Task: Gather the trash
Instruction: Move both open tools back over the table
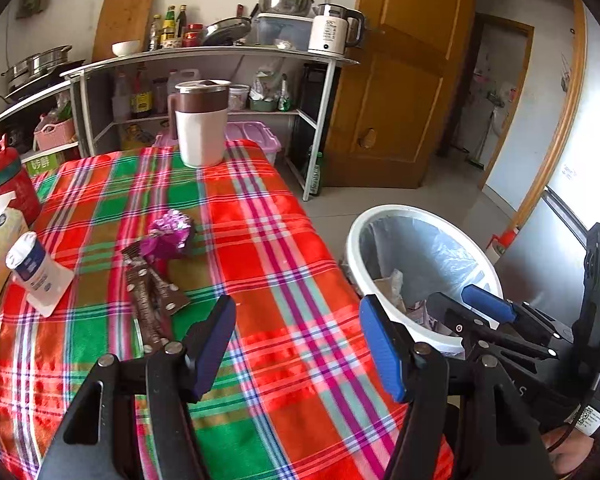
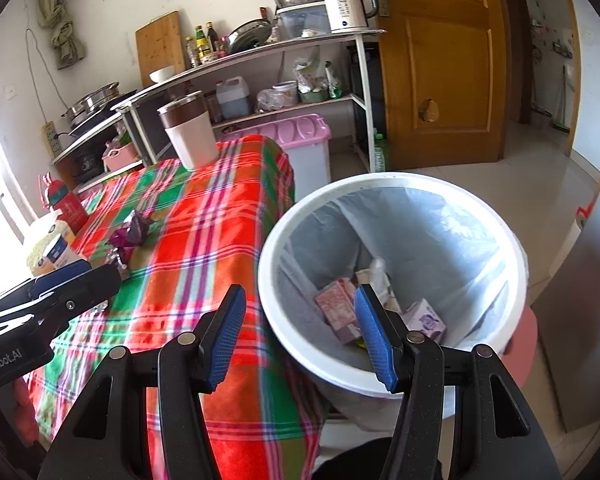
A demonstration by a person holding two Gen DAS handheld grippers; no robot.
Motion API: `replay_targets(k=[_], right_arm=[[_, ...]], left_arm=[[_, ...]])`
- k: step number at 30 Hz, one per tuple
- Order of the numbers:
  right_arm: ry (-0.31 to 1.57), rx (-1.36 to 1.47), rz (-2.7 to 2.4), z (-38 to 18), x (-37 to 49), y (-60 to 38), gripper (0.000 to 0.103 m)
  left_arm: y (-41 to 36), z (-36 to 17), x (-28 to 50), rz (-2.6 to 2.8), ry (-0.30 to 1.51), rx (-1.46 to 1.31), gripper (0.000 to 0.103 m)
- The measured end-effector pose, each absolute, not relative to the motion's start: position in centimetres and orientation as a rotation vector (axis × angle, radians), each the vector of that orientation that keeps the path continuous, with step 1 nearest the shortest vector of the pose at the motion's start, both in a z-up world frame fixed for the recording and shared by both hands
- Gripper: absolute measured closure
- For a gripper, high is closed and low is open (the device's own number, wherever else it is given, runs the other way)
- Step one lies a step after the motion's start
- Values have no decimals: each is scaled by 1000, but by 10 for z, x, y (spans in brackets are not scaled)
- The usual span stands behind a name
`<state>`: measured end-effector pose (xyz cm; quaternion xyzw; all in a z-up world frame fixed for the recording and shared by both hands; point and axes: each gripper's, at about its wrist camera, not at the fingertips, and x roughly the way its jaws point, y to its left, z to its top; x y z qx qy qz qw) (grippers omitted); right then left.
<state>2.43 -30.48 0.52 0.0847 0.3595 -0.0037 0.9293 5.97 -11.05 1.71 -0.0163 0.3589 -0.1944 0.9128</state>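
Both claws are spread and empty: the left claw [image 1: 298, 344] hovers over the table [image 1: 284, 248], wrappers [image 1: 152, 300] ahead to its left; the right claw [image 2: 300, 336] hangs at the bin [image 2: 380, 184] rim. The foil ball [image 1: 170, 236] could roll if nudged.
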Motion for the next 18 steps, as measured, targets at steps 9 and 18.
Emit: replay_targets(k=[9, 18], right_arm=[[733, 137, 60, 6, 31, -267, 46], [739, 87, 138, 4, 45, -227, 46]], left_arm=[[-67, 15, 56, -325, 731, -68, 37], [-14, 9, 55, -215, 725, -117, 37]])
